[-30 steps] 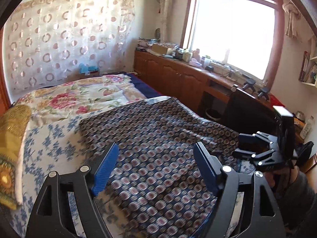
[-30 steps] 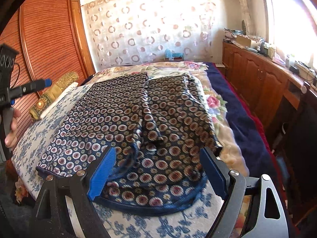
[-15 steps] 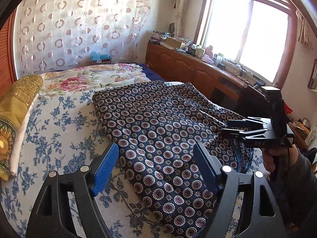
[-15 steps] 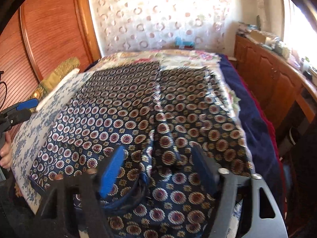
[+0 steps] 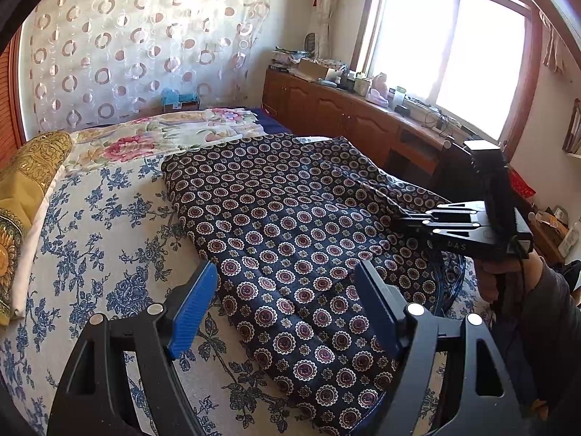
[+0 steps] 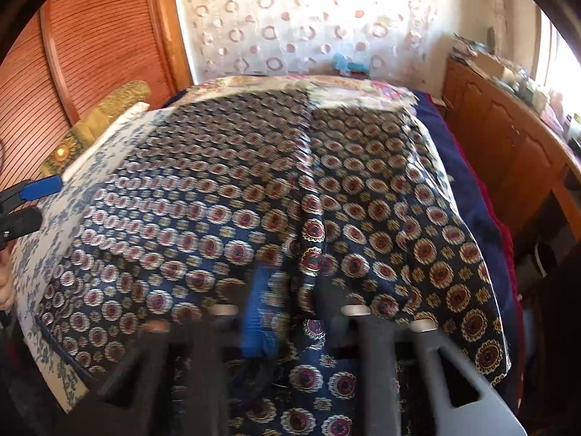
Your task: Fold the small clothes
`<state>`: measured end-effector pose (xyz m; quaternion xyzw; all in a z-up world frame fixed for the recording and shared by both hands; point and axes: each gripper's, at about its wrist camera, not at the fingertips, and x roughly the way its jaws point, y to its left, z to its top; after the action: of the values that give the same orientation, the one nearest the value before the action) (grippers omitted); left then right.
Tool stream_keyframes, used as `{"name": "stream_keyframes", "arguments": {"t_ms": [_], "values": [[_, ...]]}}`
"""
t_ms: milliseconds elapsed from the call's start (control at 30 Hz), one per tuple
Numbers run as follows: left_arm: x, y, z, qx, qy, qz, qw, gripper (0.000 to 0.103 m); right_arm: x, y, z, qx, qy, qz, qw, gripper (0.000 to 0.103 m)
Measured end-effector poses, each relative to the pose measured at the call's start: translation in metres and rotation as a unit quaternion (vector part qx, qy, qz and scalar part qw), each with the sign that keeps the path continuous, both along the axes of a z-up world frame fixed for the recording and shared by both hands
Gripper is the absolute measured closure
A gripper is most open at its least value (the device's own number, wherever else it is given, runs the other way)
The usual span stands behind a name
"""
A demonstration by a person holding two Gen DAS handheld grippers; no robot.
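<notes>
A dark navy pair of shorts with a red-and-white medallion print [image 5: 290,225] lies spread flat on the bed. My left gripper [image 5: 287,305] is open and empty, hovering above the shorts' near-left edge. My right gripper [image 6: 290,312] has its fingers closed together on a raised fold of the shorts [image 6: 312,247] at the waistband end; the view is blurred by motion. The right gripper also shows in the left wrist view [image 5: 403,219], low over the shorts' right side. The left gripper's blue fingertip [image 6: 40,189] shows at the left edge of the right wrist view.
A blue-flowered bedsheet [image 5: 101,239] covers the bed, with a floral quilt [image 5: 170,134] and a gold pillow [image 5: 25,181] at the head. A wooden cabinet [image 5: 348,116] with clutter runs along the window side. A wooden wardrobe [image 6: 90,54] stands on the other side.
My right gripper has dropped onto the shorts and closed on a fold of the fabric. My left gripper has drawn back and to the left, staying open.
</notes>
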<state>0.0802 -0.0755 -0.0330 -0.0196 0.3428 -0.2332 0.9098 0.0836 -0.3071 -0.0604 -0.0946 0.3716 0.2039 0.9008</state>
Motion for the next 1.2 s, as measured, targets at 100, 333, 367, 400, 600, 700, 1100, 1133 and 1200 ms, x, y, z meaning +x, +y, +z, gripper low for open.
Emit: {"name": "stream_keyframes", "arguments": {"t_ms": [100,333,367,400,600,700,1100,1133,1200], "values": [[0.001,0.0,-0.001,0.001,0.002,0.0,1.0,0.024,-0.014,0.006,0.014,-0.01,-0.044,0.009,0.999,0.099],[0.001,0.003,-0.001,-0.002,0.003,0.005,1.0,0.024,-0.039,-0.011,0.041,-0.036,-0.108,-0.016,0.993,0.099],[0.001,0.003,-0.001,-0.003,0.003,0.004,1.0,0.024,-0.04,-0.016,0.041,-0.04,-0.11,-0.024,0.993,0.099],[0.001,0.003,-0.002,-0.004,0.004,0.004,1.0,0.024,-0.039,-0.023,0.04,-0.041,-0.106,-0.031,0.993,0.099],[0.003,0.001,-0.005,-0.001,0.01,0.001,1.0,0.024,-0.04,-0.062,0.024,-0.04,-0.074,-0.071,0.994,0.099],[0.005,0.0,-0.006,0.001,0.012,0.003,0.9999,0.024,-0.04,-0.076,0.016,-0.038,-0.066,-0.087,0.993,0.099],[0.006,-0.005,-0.007,0.01,0.011,-0.002,0.9999,0.024,-0.027,-0.08,0.008,-0.04,-0.049,-0.108,0.992,0.099],[0.005,-0.006,-0.008,0.011,0.011,-0.002,0.9999,0.024,-0.027,-0.079,0.009,-0.04,-0.048,-0.109,0.992,0.099],[0.005,-0.006,-0.008,0.012,0.011,-0.003,0.9999,0.024,-0.025,-0.083,0.012,-0.034,-0.043,-0.112,0.992,0.099]]}}
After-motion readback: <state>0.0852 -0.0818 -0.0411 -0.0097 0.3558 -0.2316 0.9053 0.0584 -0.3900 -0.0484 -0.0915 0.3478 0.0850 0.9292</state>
